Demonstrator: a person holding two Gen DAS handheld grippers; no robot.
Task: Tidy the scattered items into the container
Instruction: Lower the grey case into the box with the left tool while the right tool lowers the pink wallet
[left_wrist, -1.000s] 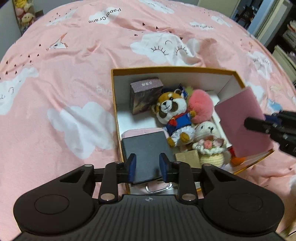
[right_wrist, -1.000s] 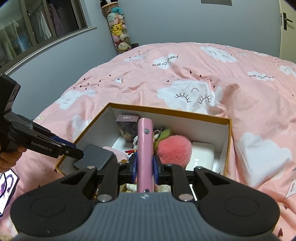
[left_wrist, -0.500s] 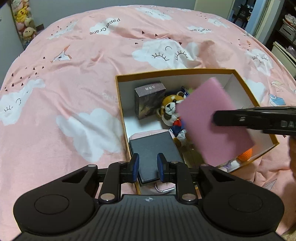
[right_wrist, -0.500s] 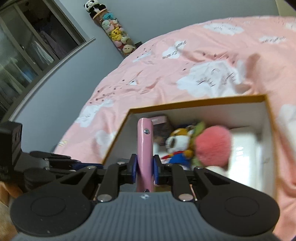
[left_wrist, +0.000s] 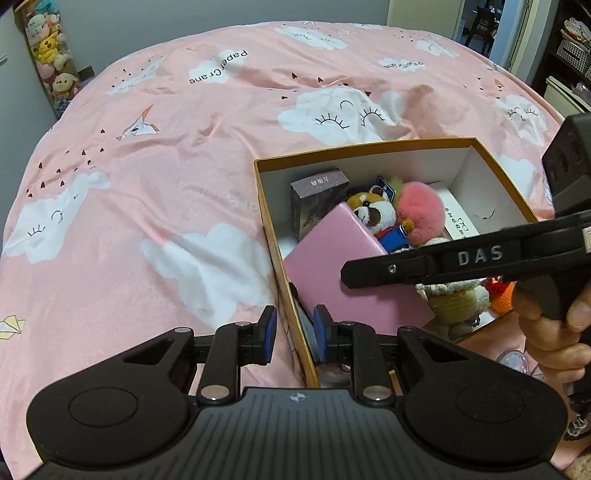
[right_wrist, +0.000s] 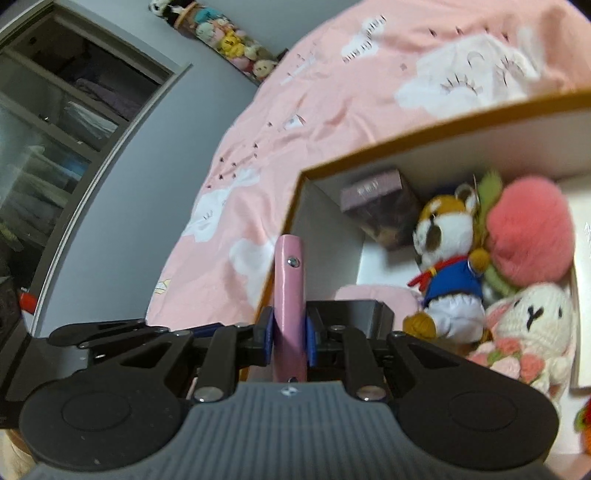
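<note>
Here the right tool (right_wrist: 290, 332) is clamped on the edge of a flat pink case (left_wrist: 340, 266), its blue pads pressed against both faces so the case stands on edge in the right wrist view, and it holds the case tilted over the near left part of the cardboard box (left_wrist: 369, 146) on the bed (left_wrist: 147, 184); the slant probably lets the case slide down along the left wall, where room remains. In the left wrist view the left tool (left_wrist: 293, 334) has its fingers apart, straddling the box's near left wall with nothing gripped, likely to steady the box on the soft bedding. Already inside are a dark cuboid packet (left_wrist: 317, 199) in the far left corner, a raccoon plush (left_wrist: 373, 216), a pink pompom (left_wrist: 421, 212), a white knitted doll (right_wrist: 532, 317) and a black case (right_wrist: 354, 314) lying low under the pink one. By my judgement the case is about to be released; the risk is that it comes to rest propped on the plush toys rather than flat
</note>
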